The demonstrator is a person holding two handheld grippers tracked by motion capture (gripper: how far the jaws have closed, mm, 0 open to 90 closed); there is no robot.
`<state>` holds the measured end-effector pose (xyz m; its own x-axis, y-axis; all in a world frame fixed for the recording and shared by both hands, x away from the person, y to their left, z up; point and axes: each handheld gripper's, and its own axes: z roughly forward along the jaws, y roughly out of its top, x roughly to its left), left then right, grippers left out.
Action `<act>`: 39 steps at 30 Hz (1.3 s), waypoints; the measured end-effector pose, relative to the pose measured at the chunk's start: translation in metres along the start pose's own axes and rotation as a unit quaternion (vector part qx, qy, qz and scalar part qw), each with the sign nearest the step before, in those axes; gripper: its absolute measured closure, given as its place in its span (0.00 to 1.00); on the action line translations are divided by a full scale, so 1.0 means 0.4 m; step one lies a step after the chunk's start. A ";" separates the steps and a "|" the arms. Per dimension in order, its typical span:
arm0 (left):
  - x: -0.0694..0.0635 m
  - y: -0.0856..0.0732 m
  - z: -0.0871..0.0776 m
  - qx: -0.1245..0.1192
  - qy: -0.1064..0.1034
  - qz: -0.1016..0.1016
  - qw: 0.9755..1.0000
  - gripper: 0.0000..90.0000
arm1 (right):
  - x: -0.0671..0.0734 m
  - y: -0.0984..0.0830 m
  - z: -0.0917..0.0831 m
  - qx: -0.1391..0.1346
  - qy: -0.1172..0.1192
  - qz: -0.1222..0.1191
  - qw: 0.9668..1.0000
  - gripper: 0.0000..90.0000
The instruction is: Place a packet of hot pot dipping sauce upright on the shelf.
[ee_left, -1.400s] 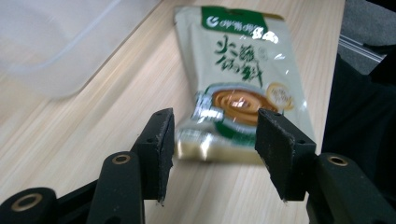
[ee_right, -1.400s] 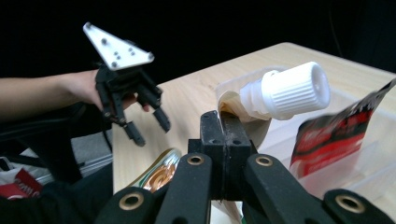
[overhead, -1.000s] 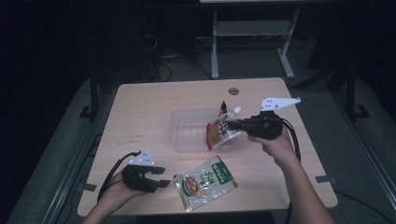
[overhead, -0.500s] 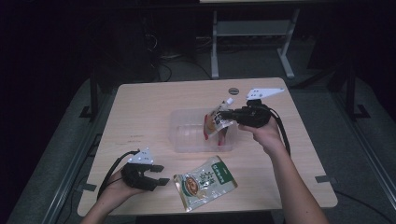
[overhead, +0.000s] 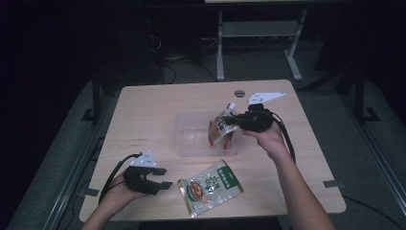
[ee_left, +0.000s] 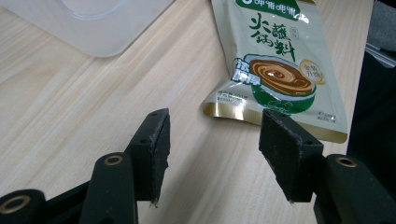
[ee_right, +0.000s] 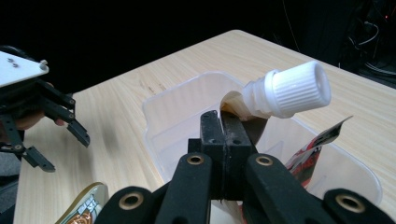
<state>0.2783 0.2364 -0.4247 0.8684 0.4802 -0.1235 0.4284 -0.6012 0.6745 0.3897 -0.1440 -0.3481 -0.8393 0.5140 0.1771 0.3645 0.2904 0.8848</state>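
Observation:
My right gripper (overhead: 231, 120) is shut on the neck of a red spouted pouch (overhead: 219, 132) just below its white screw cap (ee_right: 298, 89). The pouch hangs tilted over the right end of a clear plastic container (overhead: 191, 140), its lower part inside the walls. A green sauce pouch (overhead: 209, 184) lies flat near the table's front edge. To its left my left gripper (overhead: 162, 178) rests low on the table, open, jaws pointing at that pouch. In the left gripper view the green pouch (ee_left: 275, 60) lies just beyond the open gripper (ee_left: 215, 140), with nothing between the pads.
The container (ee_right: 173, 100) sits mid-table with its rim towards my right gripper. The wooden tabletop (overhead: 143, 110) has bare room at the left and back. A round grommet (overhead: 239, 93) sits near the far edge. Dark floor and a metal frame (overhead: 258, 33) lie beyond.
My right hand has carried the spouted pouch leftward and slightly down, from beside the container's right end to over it. The left gripper and green pouch stay put.

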 end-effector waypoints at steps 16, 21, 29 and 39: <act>0.001 -0.002 0.003 0.003 -0.002 0.000 1.000 0.47 | -0.003 -0.002 0.050 0.015 -0.015 0.005 1.000 1.00; 0.002 -0.004 0.004 0.003 -0.003 -0.008 1.000 0.47 | -0.004 -0.002 0.065 0.021 -0.018 0.006 1.000 0.99; 0.002 -0.004 0.006 0.006 -0.002 -0.001 1.000 0.47 | 0.008 -0.006 0.090 0.039 -0.024 -0.003 0.999 0.98; 0.005 -0.005 0.007 0.006 -0.003 -0.002 1.000 0.47 | 0.005 -0.004 0.082 0.021 -0.017 0.005 1.000 0.89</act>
<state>0.2799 0.2368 -0.4284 0.8680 0.4790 -0.1305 0.4349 -0.6068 0.6653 0.4005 -0.1171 -0.3633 -0.8213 0.5446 0.1701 0.3902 0.3188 0.8638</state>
